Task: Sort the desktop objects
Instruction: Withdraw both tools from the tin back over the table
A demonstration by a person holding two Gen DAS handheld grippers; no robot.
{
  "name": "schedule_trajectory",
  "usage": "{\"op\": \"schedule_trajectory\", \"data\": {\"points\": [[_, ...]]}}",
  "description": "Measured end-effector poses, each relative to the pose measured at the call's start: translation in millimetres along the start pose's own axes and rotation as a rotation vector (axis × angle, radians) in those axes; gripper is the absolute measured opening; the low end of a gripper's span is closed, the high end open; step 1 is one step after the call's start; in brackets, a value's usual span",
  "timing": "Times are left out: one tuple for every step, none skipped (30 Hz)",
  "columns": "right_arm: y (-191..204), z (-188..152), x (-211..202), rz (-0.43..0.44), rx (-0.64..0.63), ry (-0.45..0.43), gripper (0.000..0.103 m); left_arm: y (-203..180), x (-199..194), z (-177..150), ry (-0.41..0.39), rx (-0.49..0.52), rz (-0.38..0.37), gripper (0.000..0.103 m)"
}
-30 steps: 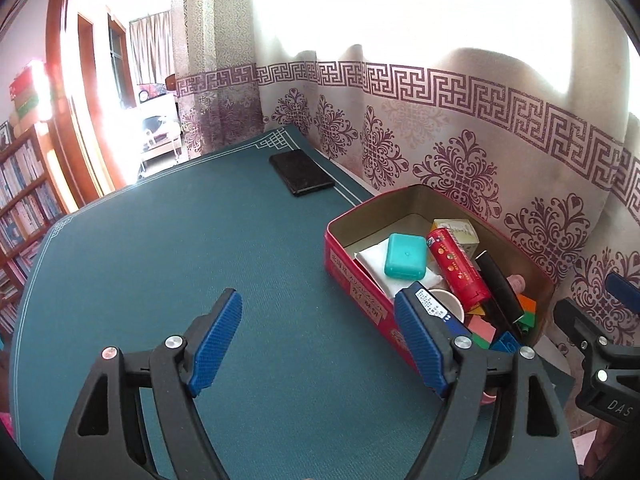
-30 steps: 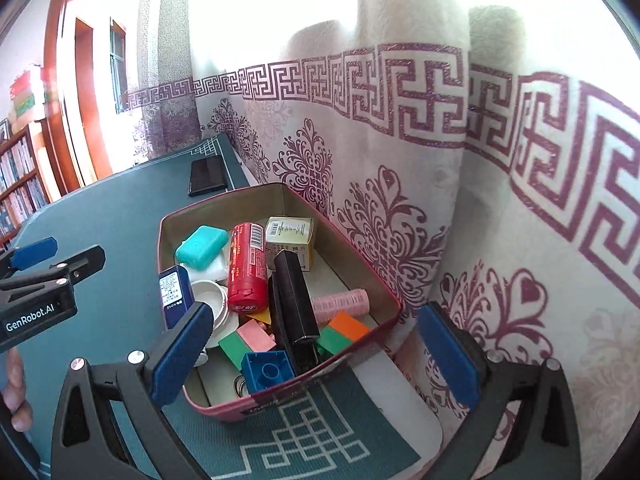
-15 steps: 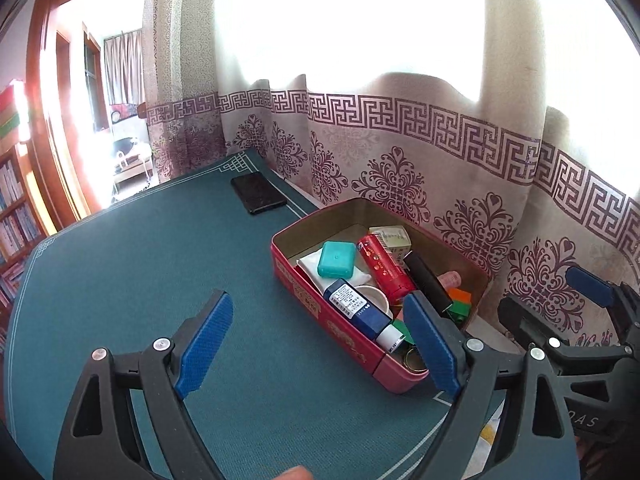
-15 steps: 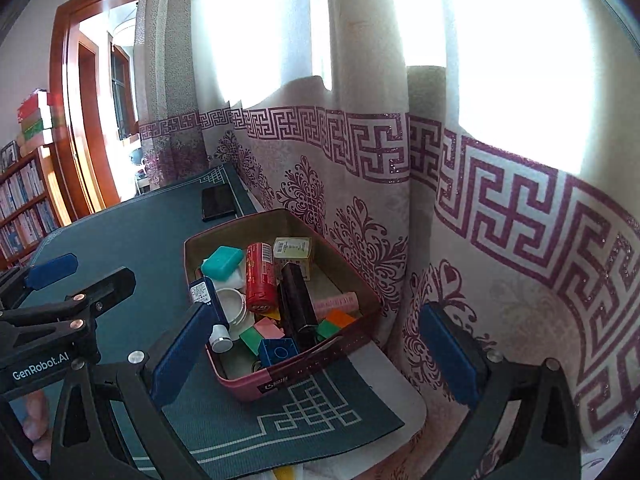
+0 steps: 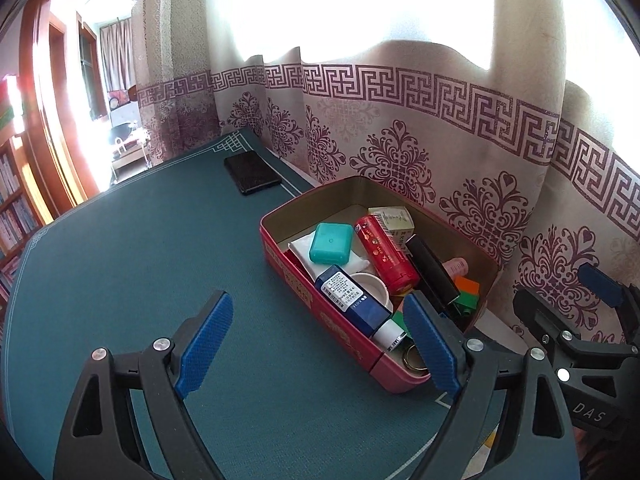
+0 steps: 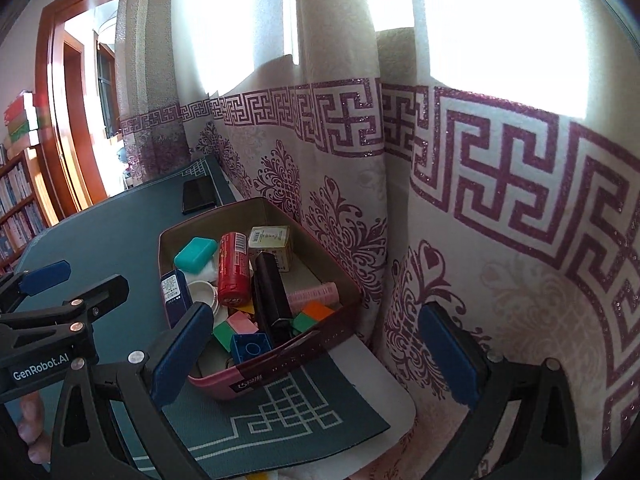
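Note:
A red tin box stands on the teal mat beside the curtain. In it lie a teal case, a red cylinder, a blue-and-white tube, a black bar, a small carton, a white round lid and several coloured bricks. My left gripper hangs open, short of the box's near left side, holding nothing. My right gripper is open and empty too, hovering over the box's near end.
A black phone lies on the mat beyond the box. The patterned curtain hangs close behind and right of the box. The white table corner ends just right of the mat. Bookshelves and a doorway are far left.
Both grippers have drawn back from the box, so it looks smaller. The left jaws stand a little wider. The blue-and-white tube, formerly at the left gripper's right finger, lies in the box.

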State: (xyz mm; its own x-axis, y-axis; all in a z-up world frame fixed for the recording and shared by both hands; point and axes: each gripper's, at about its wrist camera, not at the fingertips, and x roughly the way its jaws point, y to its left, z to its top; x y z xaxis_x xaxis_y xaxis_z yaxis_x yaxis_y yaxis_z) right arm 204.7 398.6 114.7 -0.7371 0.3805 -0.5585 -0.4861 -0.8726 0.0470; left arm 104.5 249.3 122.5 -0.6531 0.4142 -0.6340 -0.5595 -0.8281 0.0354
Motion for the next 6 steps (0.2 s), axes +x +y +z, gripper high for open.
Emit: {"op": "schedule_trajectory", "data": {"points": [[-0.9, -0.5, 1.5, 0.000, 0.001, 0.004, 0.103, -0.5, 1.3, -0.1, 0.002, -0.001, -0.004, 0.090], [-1.6, -1.0, 3.3, 0.000, 0.002, 0.008, 0.103, -1.2, 2.4, -0.3, 0.003, 0.002, -0.004, 0.090], [-2.1, -1.5, 4.9, 0.000, 0.003, 0.012, 0.103, -2.2, 3.0, -0.6, 0.002, 0.007, -0.003, 0.090], [-2.3, -2.1, 6.2, 0.001, 0.003, 0.016, 0.103, -3.0, 3.7, -0.9, 0.001, 0.014, -0.002, 0.090], [-2.5, -2.3, 7.8, 0.003, 0.003, 0.019, 0.103, -3.6, 4.5, -1.3, 0.002, 0.018, -0.001, 0.090], [-2.6, -2.8, 8.7, 0.004, 0.003, 0.021, 0.103, -3.2, 5.7, -1.5, 0.005, 0.019, -0.001, 0.090]]}}
